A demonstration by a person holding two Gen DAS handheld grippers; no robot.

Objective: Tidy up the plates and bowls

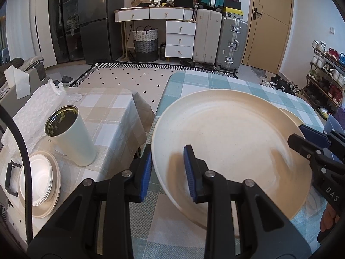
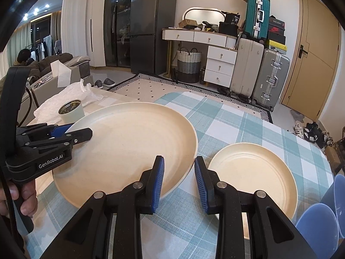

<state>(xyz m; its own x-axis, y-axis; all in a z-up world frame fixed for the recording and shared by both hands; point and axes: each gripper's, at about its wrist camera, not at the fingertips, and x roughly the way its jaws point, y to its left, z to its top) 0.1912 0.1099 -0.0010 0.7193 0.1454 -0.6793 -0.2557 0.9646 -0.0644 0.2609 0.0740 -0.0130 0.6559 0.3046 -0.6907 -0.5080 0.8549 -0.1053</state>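
Note:
A large cream plate (image 1: 232, 133) (image 2: 129, 142) is held between both grippers just above the blue checked table (image 2: 237, 125). My left gripper (image 1: 168, 172) is shut on its left rim, one pad under the edge and one on the inside. In the right wrist view the left gripper (image 2: 73, 135) clamps that same rim. My right gripper (image 2: 180, 182) is shut on the plate's right rim, and shows as such at the right of the left wrist view (image 1: 299, 136). A smaller cream plate (image 2: 252, 177) (image 1: 291, 116) lies on the cloth to the right.
On the beige checked table (image 1: 107, 112) to the left stand a stack of white plates (image 1: 41, 179), an open cylindrical tin (image 1: 71, 136) and bubble wrap (image 1: 36, 110). Blue bowls (image 2: 317, 222) sit at the near right corner. A narrow gap separates the two tables.

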